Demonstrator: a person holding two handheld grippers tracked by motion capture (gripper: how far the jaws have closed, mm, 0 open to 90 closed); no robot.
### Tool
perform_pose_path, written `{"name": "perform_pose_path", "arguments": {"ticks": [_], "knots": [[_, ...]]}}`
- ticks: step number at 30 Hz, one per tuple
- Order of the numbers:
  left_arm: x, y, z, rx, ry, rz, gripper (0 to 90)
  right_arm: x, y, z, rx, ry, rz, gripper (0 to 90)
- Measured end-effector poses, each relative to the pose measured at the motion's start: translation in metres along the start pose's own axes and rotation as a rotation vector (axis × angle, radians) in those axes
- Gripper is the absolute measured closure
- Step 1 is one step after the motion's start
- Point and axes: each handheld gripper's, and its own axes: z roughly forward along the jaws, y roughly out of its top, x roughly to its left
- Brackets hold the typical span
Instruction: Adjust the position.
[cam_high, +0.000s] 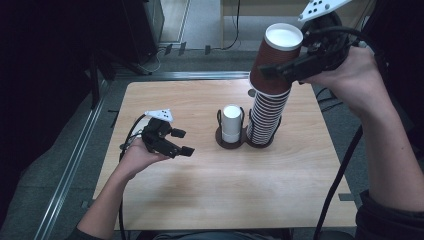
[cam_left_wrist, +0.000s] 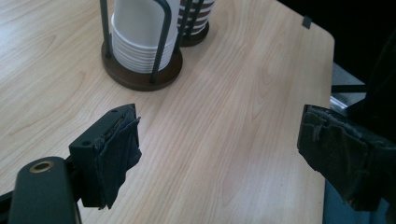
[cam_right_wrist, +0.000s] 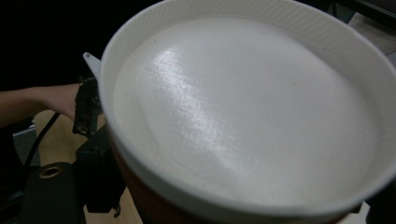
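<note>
While your right hand-held gripper clamps the top brown cup above its stack | left hand-held gripper gapes empty over worktop | white cups in holder beside.

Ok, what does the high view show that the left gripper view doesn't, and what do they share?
High view alone: the right gripper shut on the top brown cup, lifted off the tall brown cup stack, and both forearms over the whole table. Left gripper view alone: the left gripper close up, its padded fingers wide apart with nothing between. Both: the white cup stack in its wire holder on the wooden tabletop.
</note>
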Motion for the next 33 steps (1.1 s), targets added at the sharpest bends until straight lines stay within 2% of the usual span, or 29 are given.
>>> {"name": "perform_pose_path", "arguments": {"ticks": [6,9,13,17,21,30,33], "knots": [[-0.003,0.001,0.001,-0.007,-0.005,0.006,12.6,0.011,-0.016,0.008,-0.002,0.033,-0.011,18.2],[-0.005,0.002,0.001,-0.006,-0.011,0.011,13.1,0.016,-0.026,0.014,0.017,0.032,-0.033,18.1],[-0.007,0.003,0.001,-0.008,-0.014,0.021,13.6,0.02,-0.04,0.021,0.018,0.056,-0.02,18.2],[-0.009,0.003,0.002,-0.023,-0.035,0.028,14.2,0.027,-0.054,0.031,0.031,0.072,-0.023,18.1],[-0.01,0.003,0.003,-0.019,-0.027,0.041,14.4,0.029,-0.068,0.04,0.039,0.092,-0.008,18.1],[-0.013,0.002,0.006,-0.014,-0.008,0.073,14.4,0.032,-0.1,0.06,0.051,0.124,-0.009,18.1],[-0.014,0.001,0.009,-0.011,-0.01,0.071,15.5,0.036,-0.108,0.067,0.054,0.137,-0.014,18.1]]}}
